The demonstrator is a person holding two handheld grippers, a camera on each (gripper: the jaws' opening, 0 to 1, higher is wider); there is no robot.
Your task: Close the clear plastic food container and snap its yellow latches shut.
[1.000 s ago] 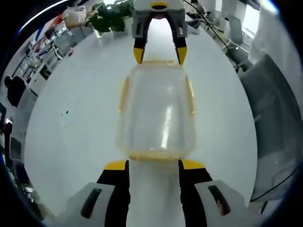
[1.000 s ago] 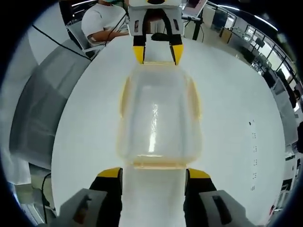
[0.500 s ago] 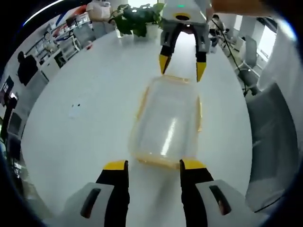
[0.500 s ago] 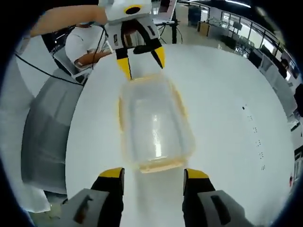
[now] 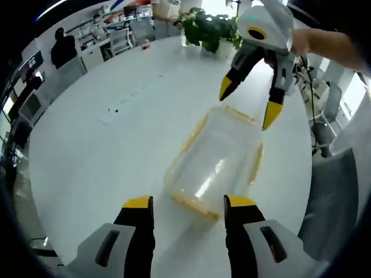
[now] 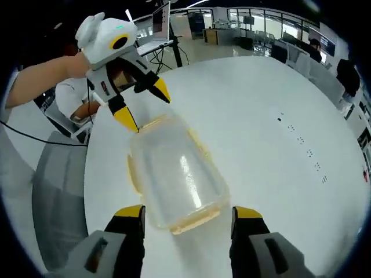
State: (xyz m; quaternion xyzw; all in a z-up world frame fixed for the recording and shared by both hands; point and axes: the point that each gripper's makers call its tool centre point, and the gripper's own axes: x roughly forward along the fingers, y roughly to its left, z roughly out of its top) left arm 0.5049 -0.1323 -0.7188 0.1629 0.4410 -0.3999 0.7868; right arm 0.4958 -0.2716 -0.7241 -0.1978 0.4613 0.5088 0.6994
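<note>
While your left gripper (image 5: pixel 188 204) looks along its own jaws, the container (image 5: pixel 215 163) lies on the white table (image 5: pixel 98 150) just ahead of the yellow tips, its near short end between and slightly beyond them, with a narrow strip of table showing in between. Your jaws stand apart here and hold nothing. The container runs away from you at a slant toward the upper right, lid on, with yellow latches (image 5: pixel 193 131) lying along its long edges. At its far end your right gripper (image 5: pixel 249 104) comes in from the upper right, its two yellow-tipped jaws spread wide and raised off the container's far corner; whether a tip touches the rim cannot be told. A hand (image 5: pixel 324 46) holds that gripper. Beyond it a potted plant (image 5: pixel 210 30) stands at the table's far edge.

From your right gripper (image 6: pixel 188 213), the container (image 6: pixel 174 176) again lies just ahead of the jaws, which are parted and grip nothing. Its near short end sits between the tips, slightly ahead of them. The body slants away to the upper left. Your left gripper (image 6: pixel 144 107) hangs at the far end, jaws spread, tips at the far rim. A grey chair (image 6: pixel 58 202) stands to the left of the table (image 6: pixel 272 156).
</note>
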